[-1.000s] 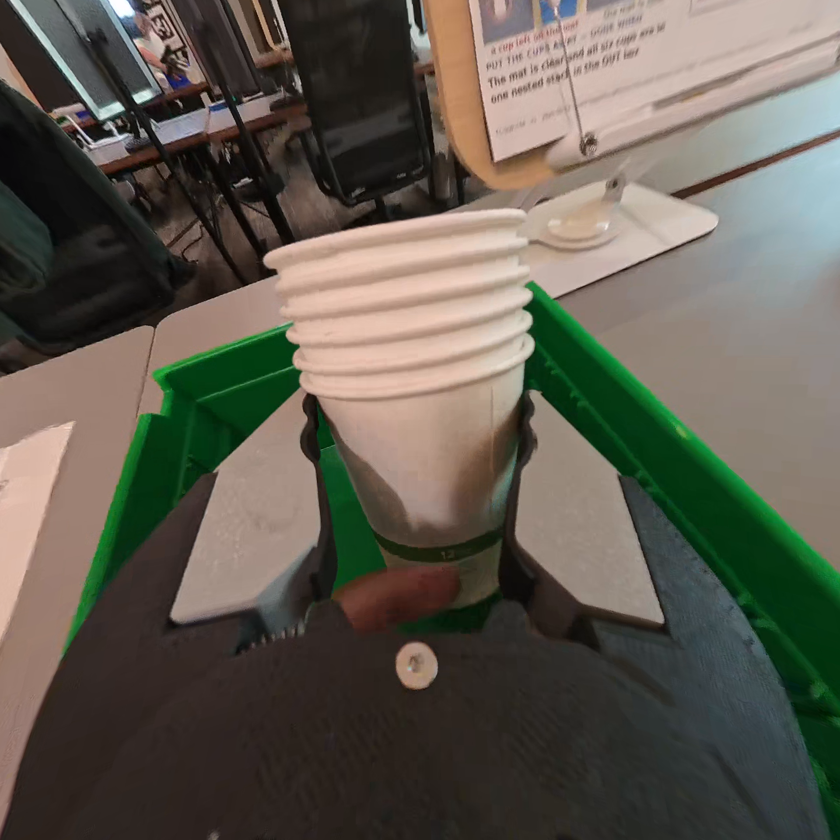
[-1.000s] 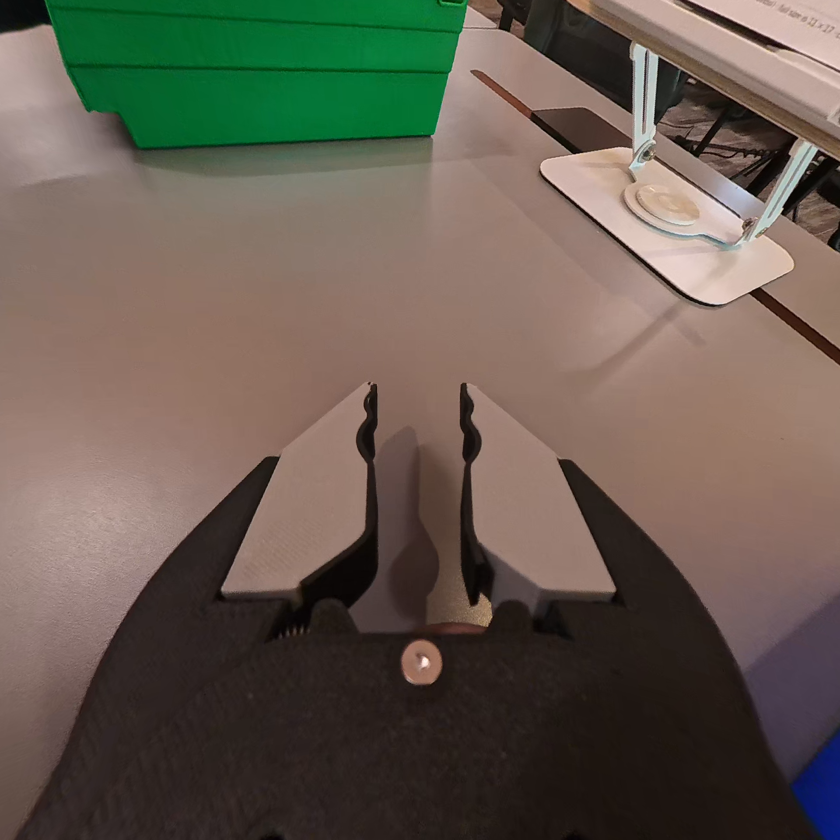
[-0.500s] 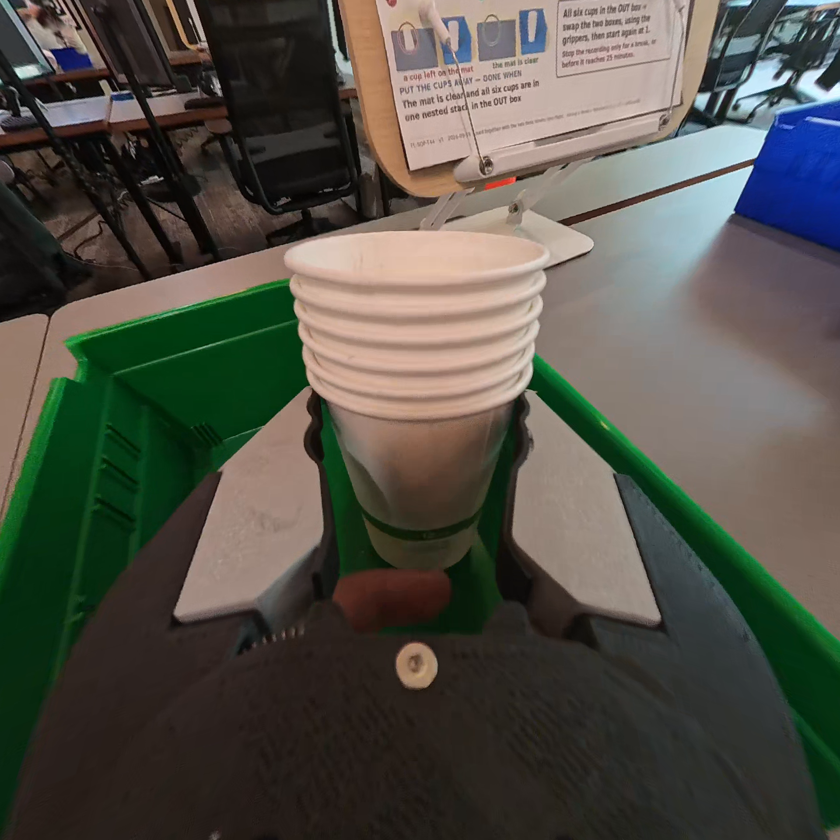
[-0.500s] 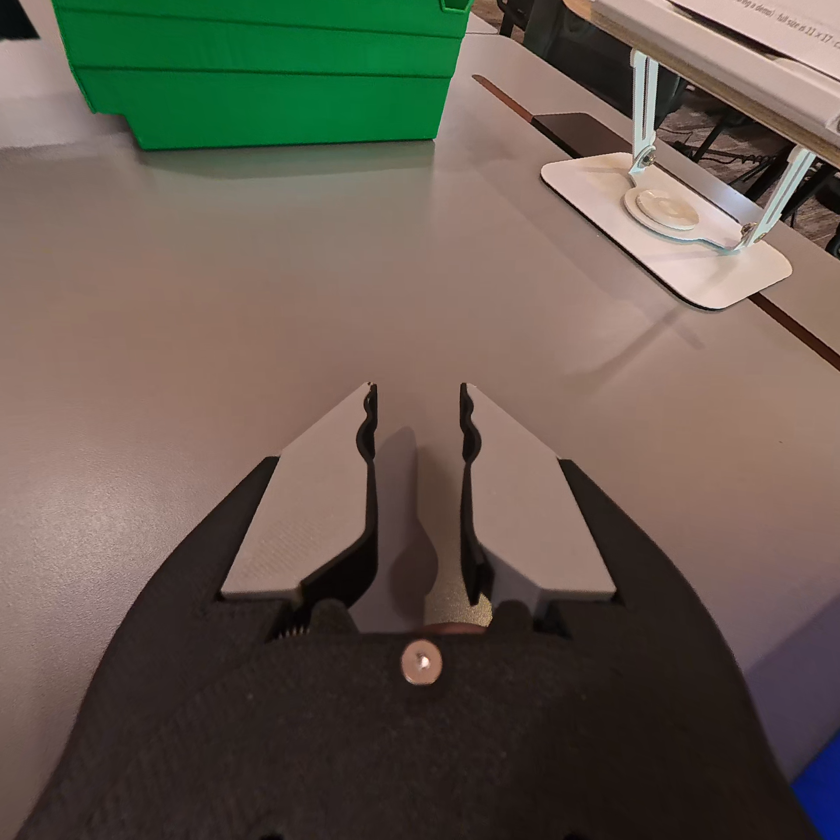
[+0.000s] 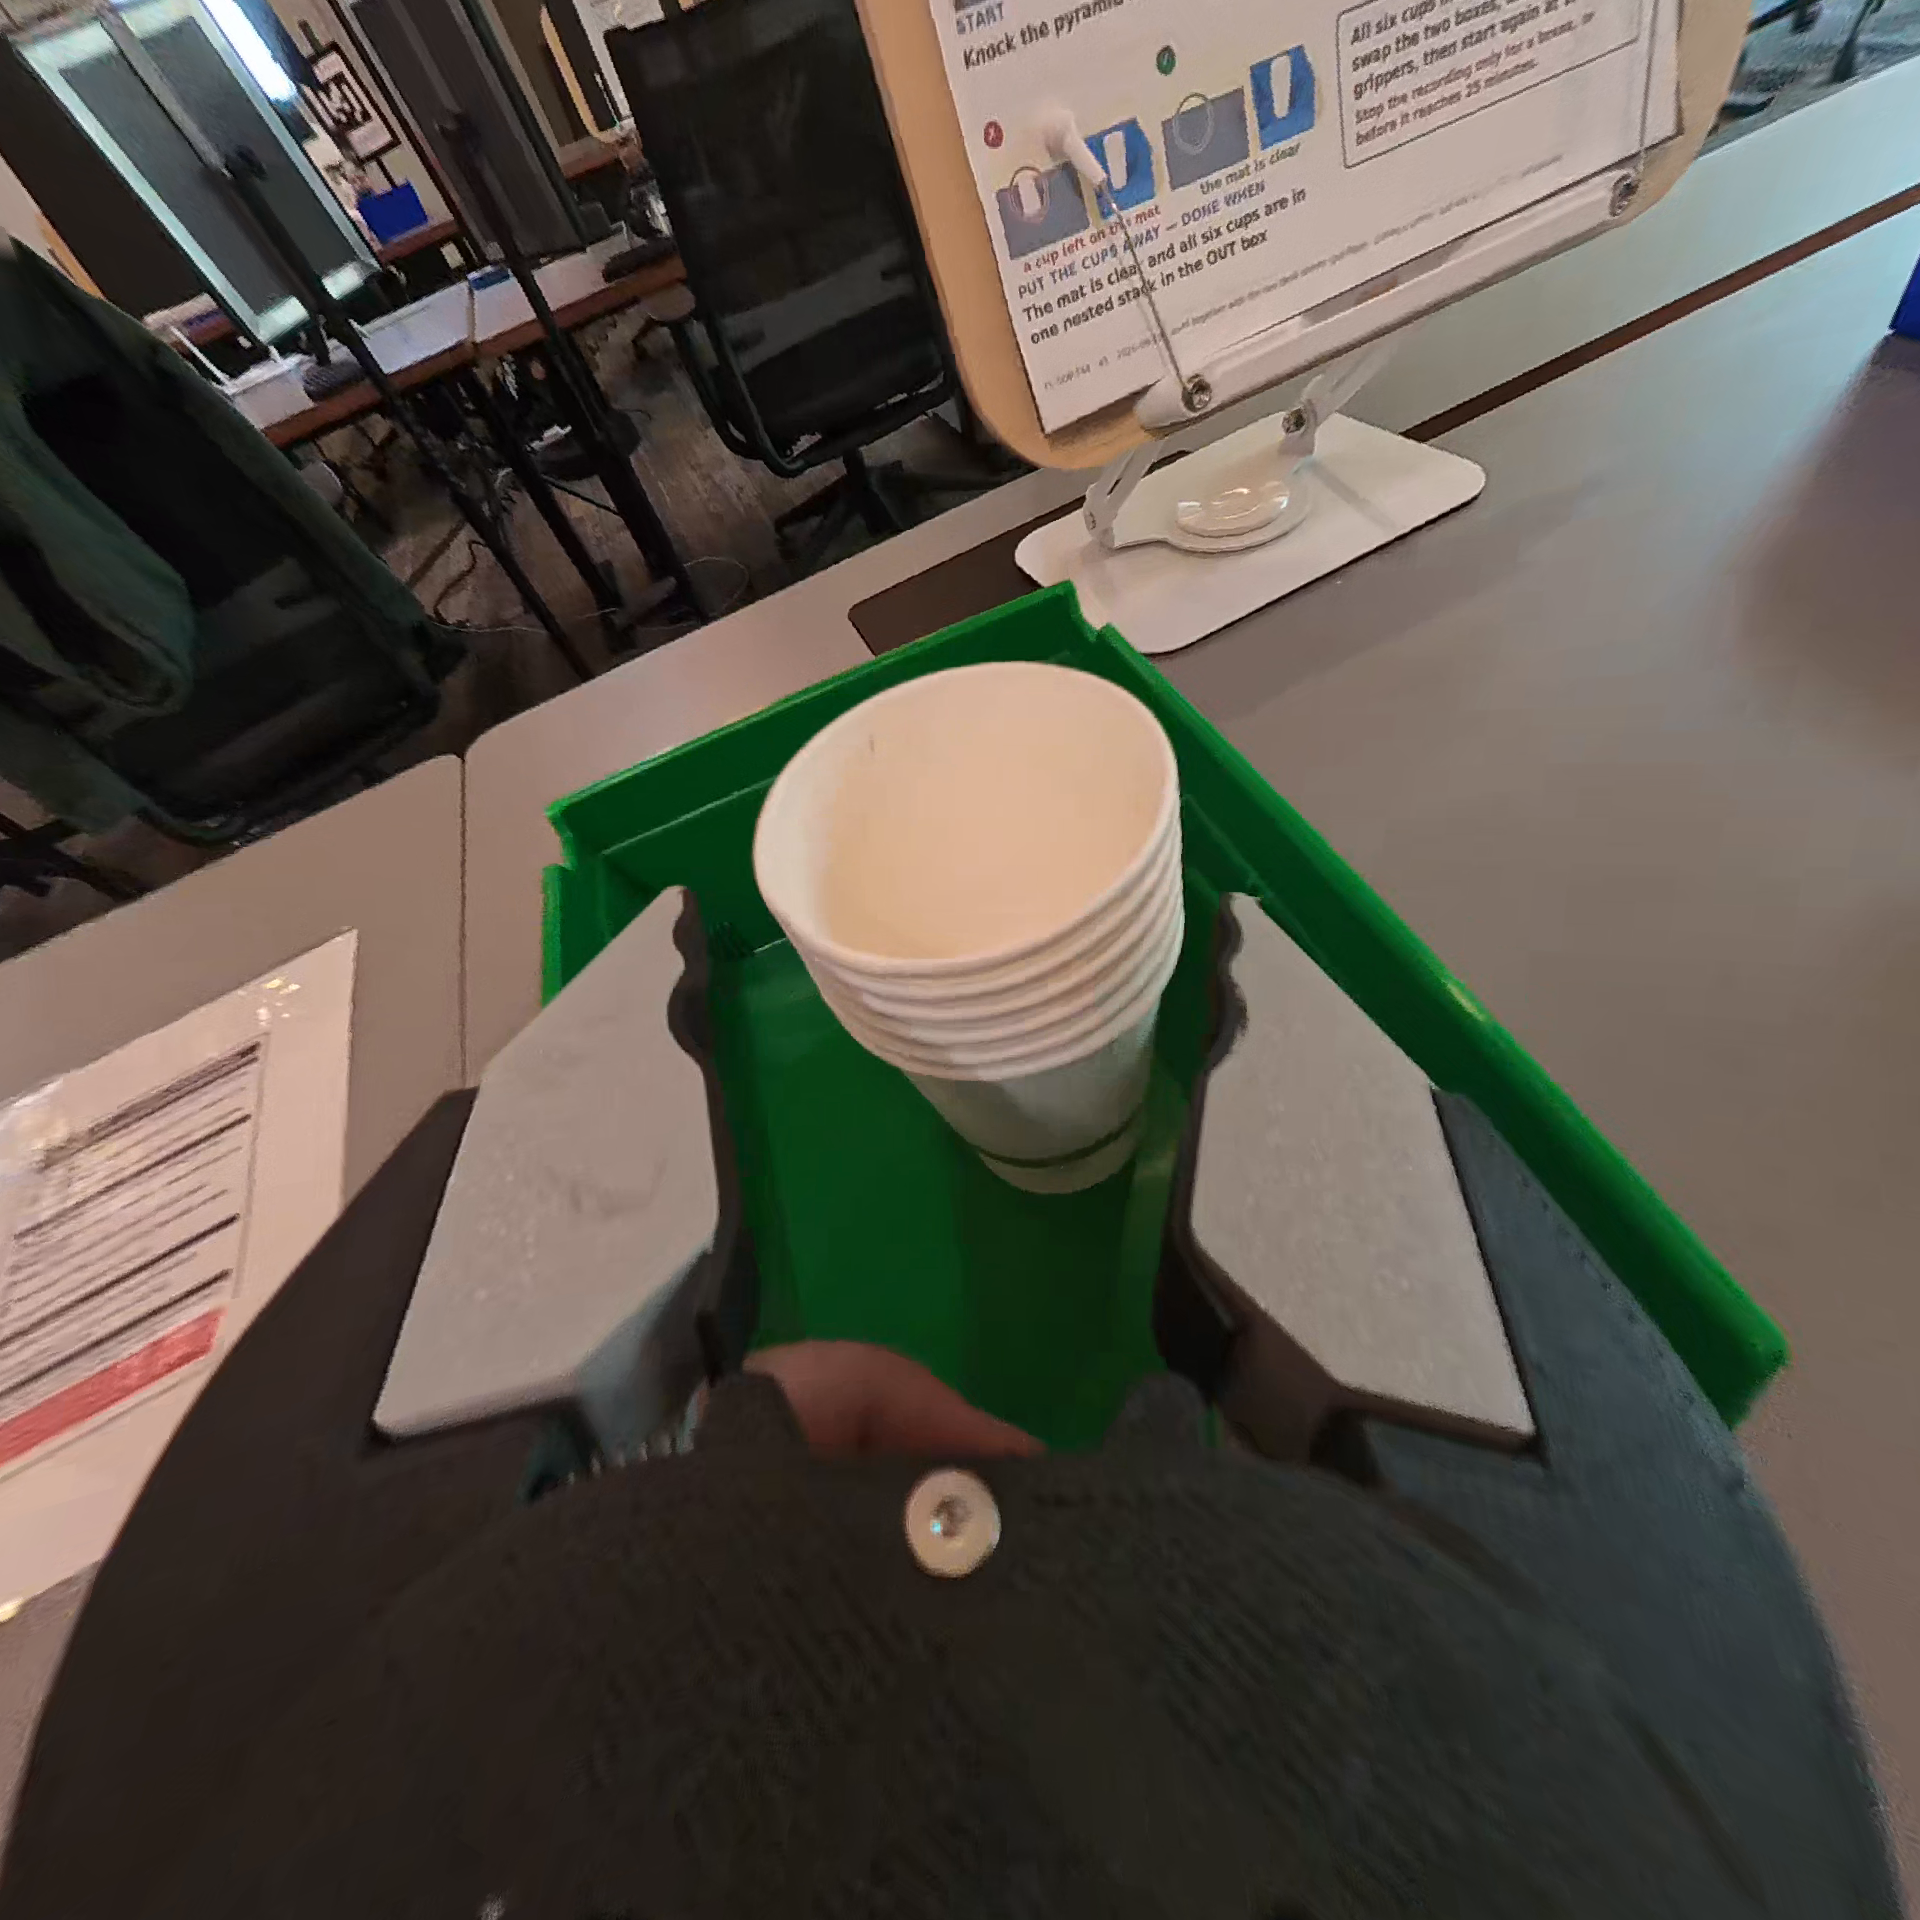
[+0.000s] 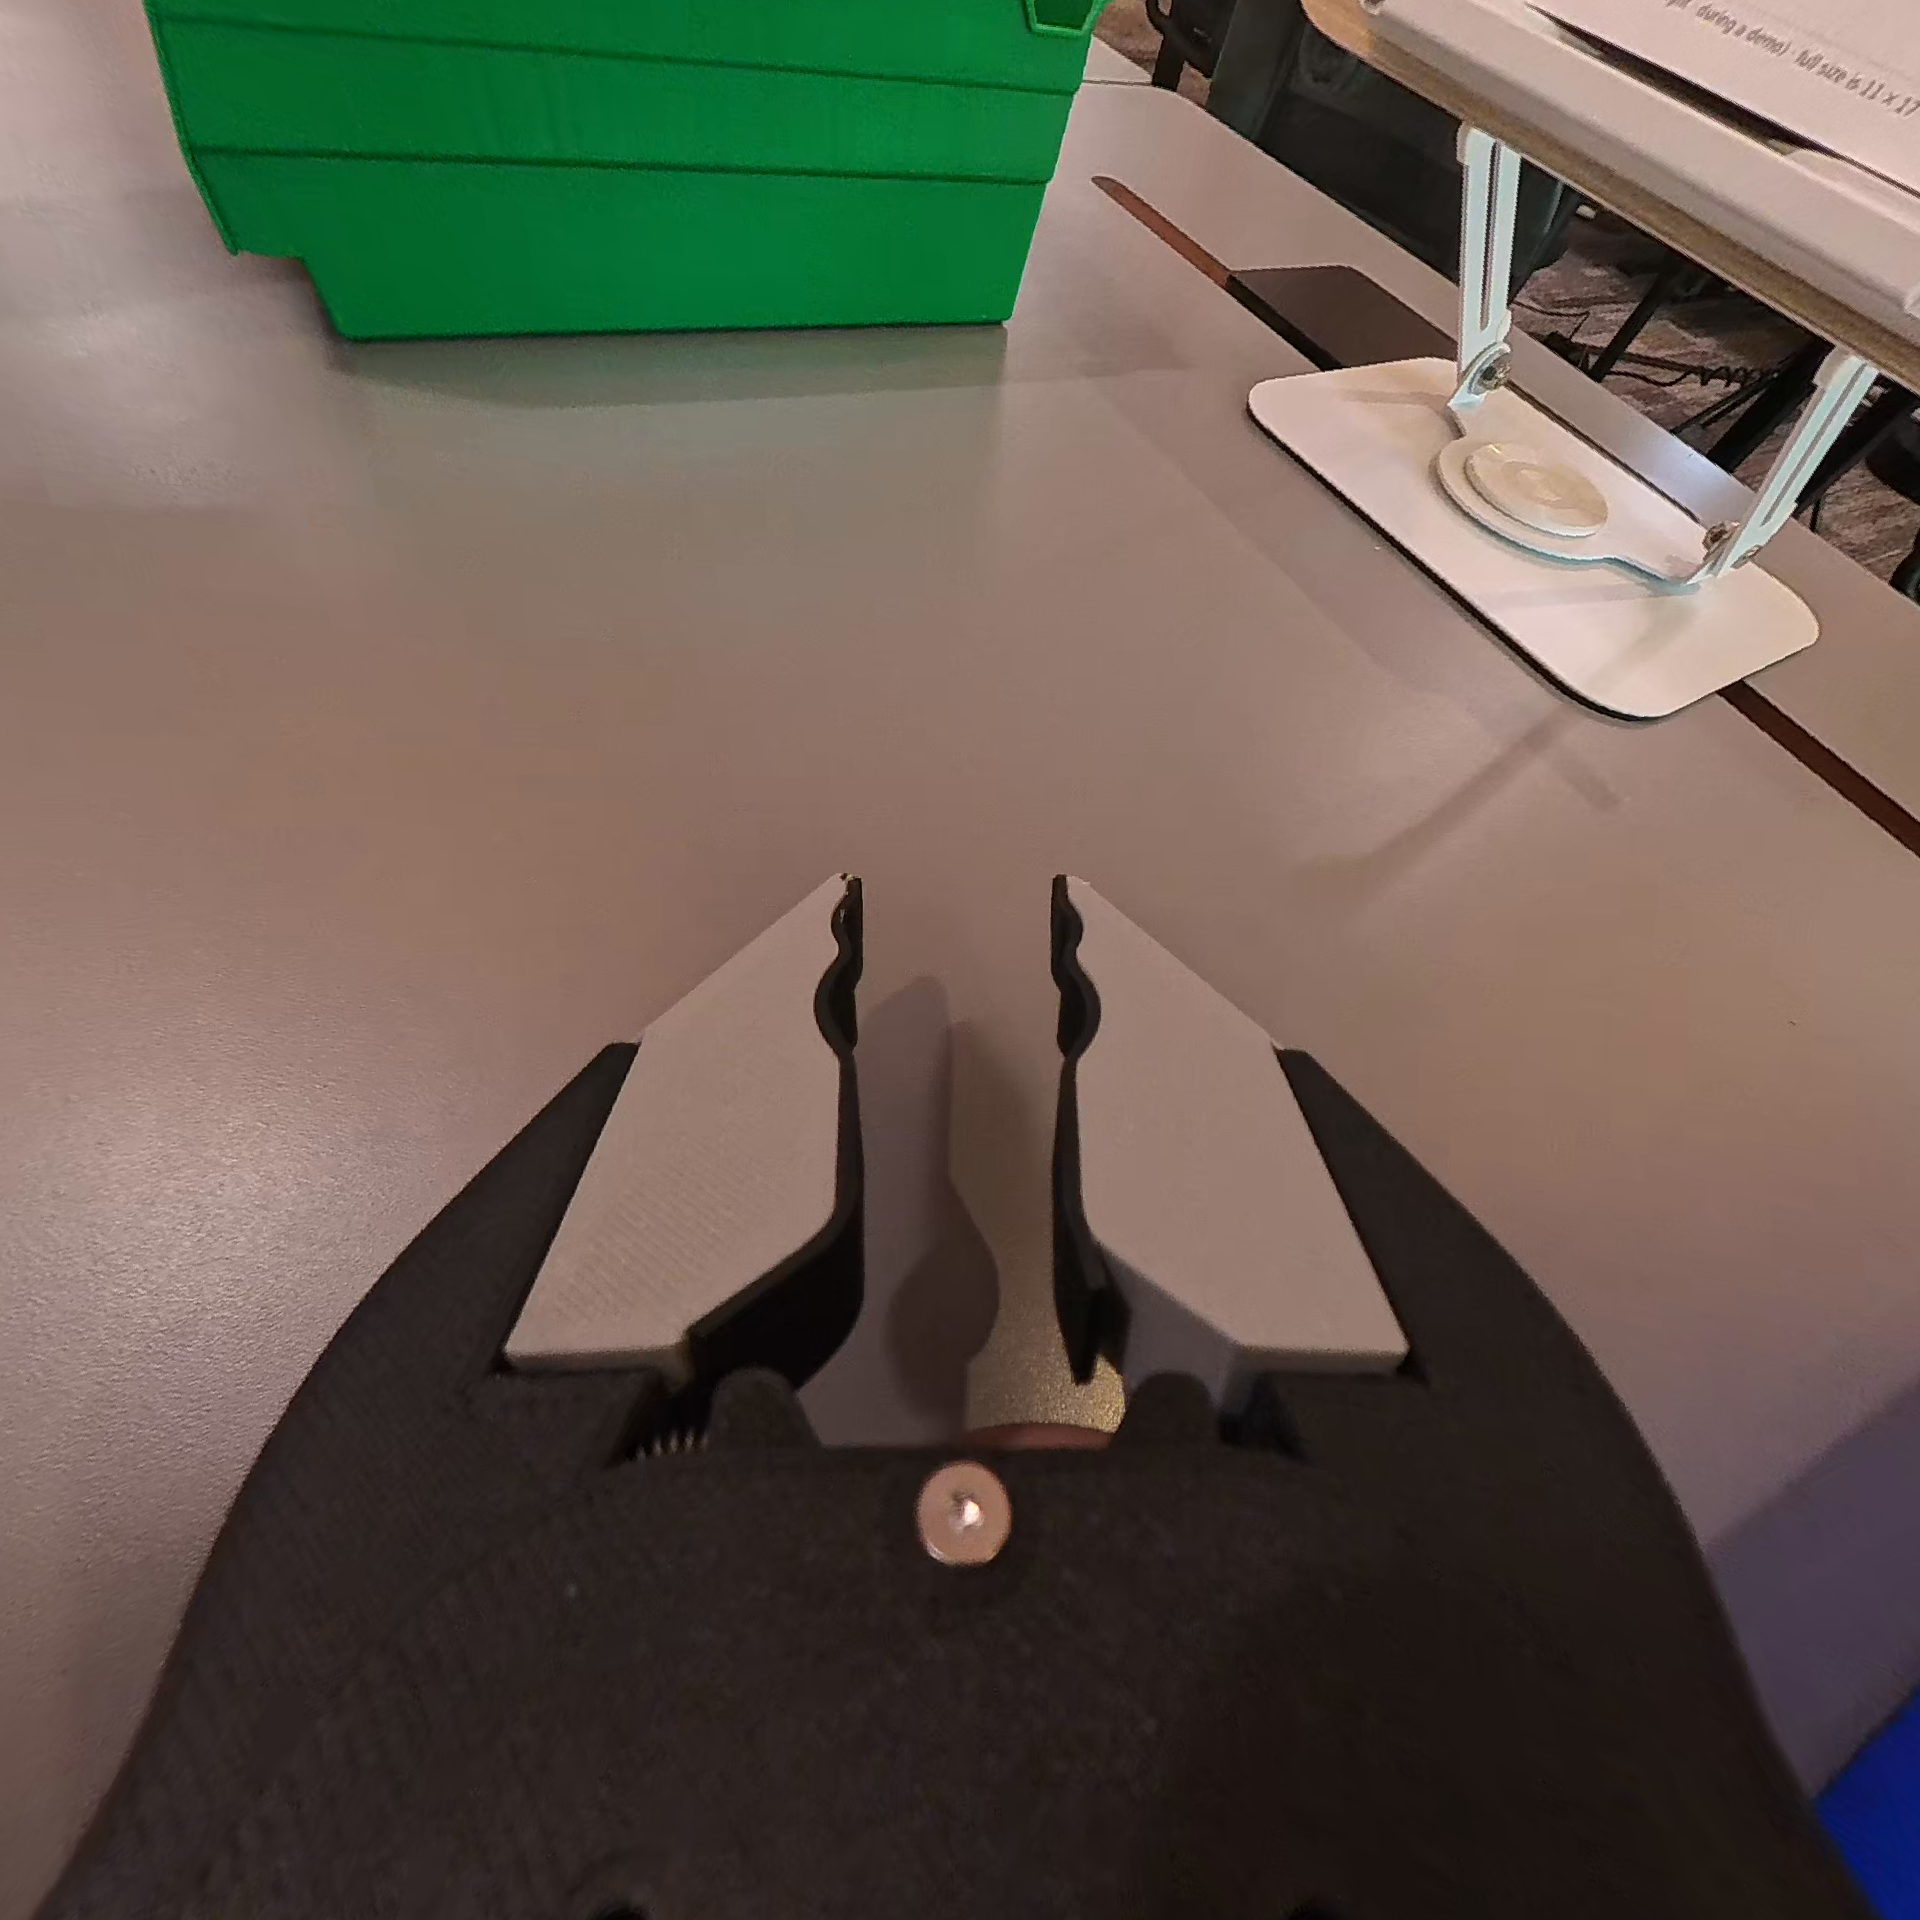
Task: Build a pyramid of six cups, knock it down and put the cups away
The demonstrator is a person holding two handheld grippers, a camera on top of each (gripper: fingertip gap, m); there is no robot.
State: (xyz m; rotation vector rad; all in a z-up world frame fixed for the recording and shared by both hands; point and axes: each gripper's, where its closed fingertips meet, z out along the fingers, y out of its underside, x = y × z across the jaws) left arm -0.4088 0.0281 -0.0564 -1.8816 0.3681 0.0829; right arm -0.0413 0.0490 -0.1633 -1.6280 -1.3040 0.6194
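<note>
A nested stack of several white paper cups [image 5: 977, 935] stands inside the green bin [image 5: 1455, 1049], leaning a little toward the bin's right wall. My left gripper [image 5: 956, 914] hovers above the bin. It is open, with a finger on either side of the stack and a clear gap on the left. My right gripper [image 6: 954, 888] is empty, its jaws a small way apart, low over the bare grey table [image 6: 520, 727]. The green bin's outer wall [image 6: 623, 208] shows far ahead in the right wrist view.
A white stand with an instruction board [image 5: 1247, 520] sits behind the bin, and it also shows at the right in the right wrist view [image 6: 1538, 540]. A printed sheet [image 5: 135, 1195] lies left of the bin. A blue corner [image 6: 1870, 1849] shows at the lower right. Across from one pair of fingers to the other is roughly 40 cm.
My left gripper has opened, let go of the cup stack and risen above it. The stack now rests in the green bin. The right gripper has barely moved.
</note>
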